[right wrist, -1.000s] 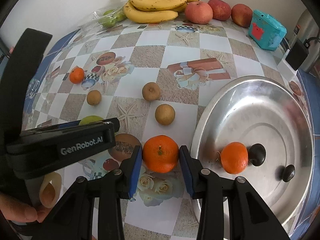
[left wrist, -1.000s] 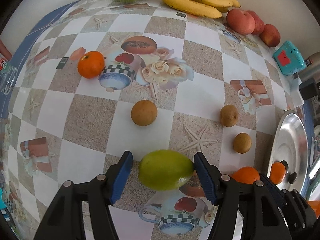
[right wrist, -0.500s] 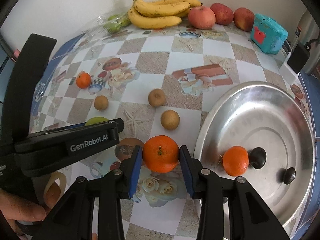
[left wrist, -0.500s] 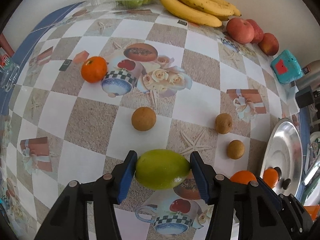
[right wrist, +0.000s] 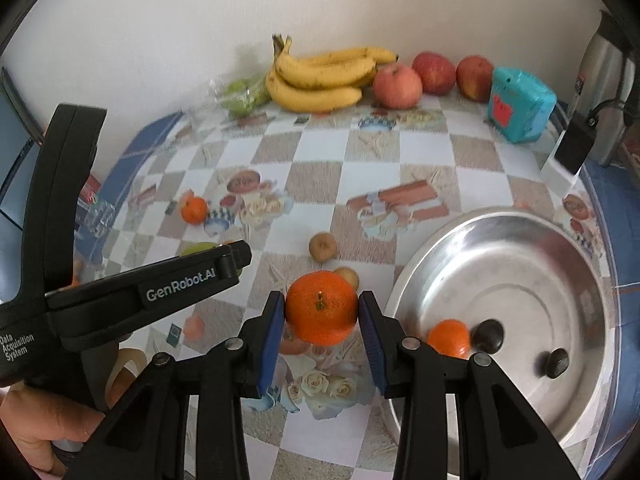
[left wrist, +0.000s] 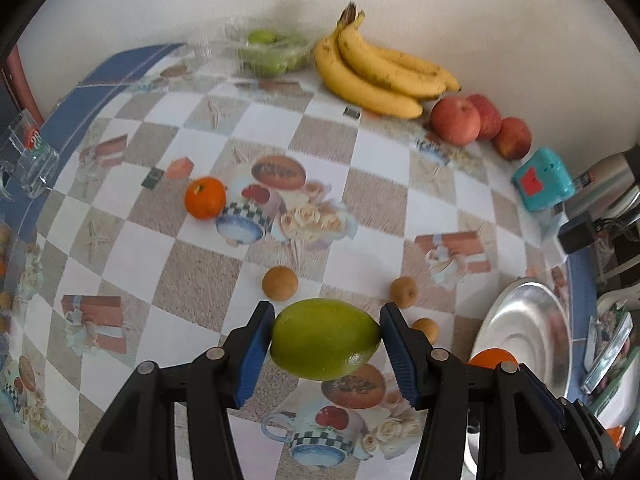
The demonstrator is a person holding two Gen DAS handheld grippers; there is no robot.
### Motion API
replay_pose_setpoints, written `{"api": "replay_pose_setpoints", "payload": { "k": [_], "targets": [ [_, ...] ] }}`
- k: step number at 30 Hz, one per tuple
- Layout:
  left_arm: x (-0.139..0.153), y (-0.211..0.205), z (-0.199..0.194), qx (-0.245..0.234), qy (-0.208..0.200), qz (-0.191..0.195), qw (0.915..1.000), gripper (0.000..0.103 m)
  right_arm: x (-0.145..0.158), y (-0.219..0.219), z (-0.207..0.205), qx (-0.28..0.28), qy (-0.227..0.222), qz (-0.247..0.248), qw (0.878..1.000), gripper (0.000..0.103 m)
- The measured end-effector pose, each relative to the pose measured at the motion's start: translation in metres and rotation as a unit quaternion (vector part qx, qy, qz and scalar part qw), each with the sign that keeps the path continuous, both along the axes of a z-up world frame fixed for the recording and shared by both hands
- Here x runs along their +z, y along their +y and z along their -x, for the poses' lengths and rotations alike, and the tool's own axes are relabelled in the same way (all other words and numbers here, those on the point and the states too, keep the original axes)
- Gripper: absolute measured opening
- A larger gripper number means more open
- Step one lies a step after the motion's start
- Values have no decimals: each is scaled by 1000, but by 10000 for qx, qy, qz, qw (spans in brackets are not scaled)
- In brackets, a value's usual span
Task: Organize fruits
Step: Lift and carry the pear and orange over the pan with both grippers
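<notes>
left gripper (left wrist: 325,340) clamped on a green mango (left wrist: 324,338), blue pads tight on both ends, fruit lifted clear of the checkered tablecloth (left wrist: 192,280); right gripper (right wrist: 321,320) clamped on an orange (right wrist: 321,307), pads pressed to its sides, also off the cloth, just left of the steel tray (right wrist: 520,224); inside tray: a second orange (right wrist: 449,338) near the left rim, beside it a dark round fruit (right wrist: 487,335), another dark one (right wrist: 554,362) further right; loose on the cloth: a third orange (left wrist: 205,202) by the printed cup, and 3 small brown fruits (left wrist: 280,283) btwn it and the tray; at the back wall: banana bunch (left wrist: 380,76), 3 red apples (left wrist: 456,120) to its right, clear pack of green fruit (left wrist: 268,56) to its left; teal box (left wrist: 544,179) right of the apples, w/ a steel flask (right wrist: 604,76) past it; in right wrist view the left gripper's black body crosses the left side, a hand (right wrist: 44,432) wrapped round its handle at bottom left; mango only a sliver there, behind that body.
</notes>
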State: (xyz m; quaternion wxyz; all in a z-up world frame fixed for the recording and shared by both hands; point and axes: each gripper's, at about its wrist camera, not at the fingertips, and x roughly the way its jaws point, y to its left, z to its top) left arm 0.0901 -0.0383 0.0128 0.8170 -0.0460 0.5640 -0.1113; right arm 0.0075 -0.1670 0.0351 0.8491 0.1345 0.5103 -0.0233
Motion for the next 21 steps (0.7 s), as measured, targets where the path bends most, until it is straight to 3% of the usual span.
{"api": "replay_pose_setpoints", "payload": {
  "k": [9,21],
  "targets": [
    [10,-17,6,-159,-196,-14,9997,58,5,-26,5,-365,-17,-45,9993,39],
    [3,-66,16,-796,-38,-61,9968,58,-2,-81,20,-1114,117,69,9937,39]
  ]
}}
